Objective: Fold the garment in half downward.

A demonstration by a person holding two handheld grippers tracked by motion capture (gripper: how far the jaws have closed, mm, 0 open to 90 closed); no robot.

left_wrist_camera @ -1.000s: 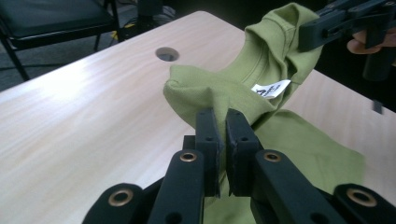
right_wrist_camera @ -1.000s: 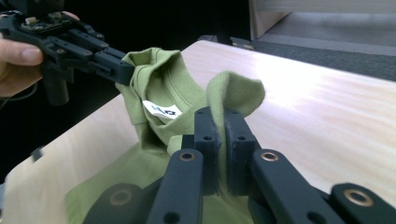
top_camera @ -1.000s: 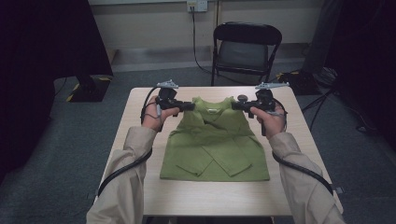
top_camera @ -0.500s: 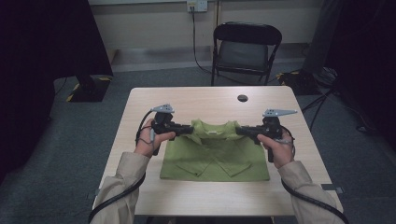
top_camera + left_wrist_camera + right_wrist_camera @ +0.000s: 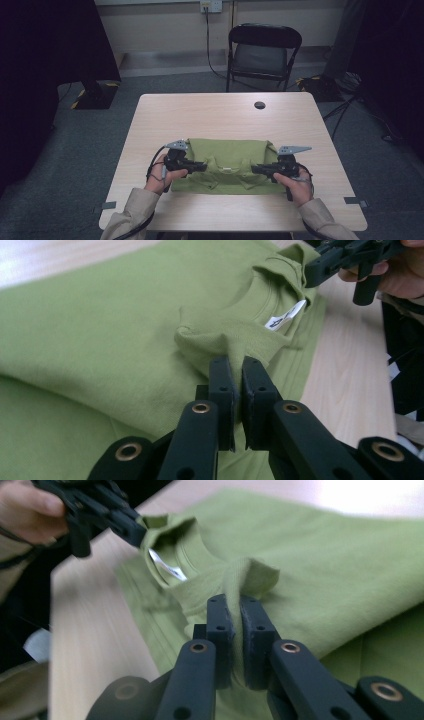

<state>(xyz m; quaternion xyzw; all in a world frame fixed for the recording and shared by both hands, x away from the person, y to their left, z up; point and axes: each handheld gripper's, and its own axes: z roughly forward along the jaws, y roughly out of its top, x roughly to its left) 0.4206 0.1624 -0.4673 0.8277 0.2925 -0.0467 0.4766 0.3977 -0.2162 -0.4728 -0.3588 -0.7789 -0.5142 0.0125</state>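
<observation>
Both the left gripper point(image 5: 234, 365) and right gripper point(image 5: 232, 602) are pinching the green shirt point(image 5: 225, 155) near its collar. The left gripper view is showing a white label point(image 5: 286, 319), which is too small to make out in the high view.

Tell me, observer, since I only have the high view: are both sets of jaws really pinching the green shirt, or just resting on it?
Observer: The left gripper is shut on a bunched fold of the green shirt, by the neckline.
Operator: And the other one?
Observer: The right gripper is shut on a fold of shirt too, on the other side of the collar.
Operator: Anything inside the collar I can't make out?
Observer: A white label with dark print sits inside the neckline, between the two grips.
</observation>
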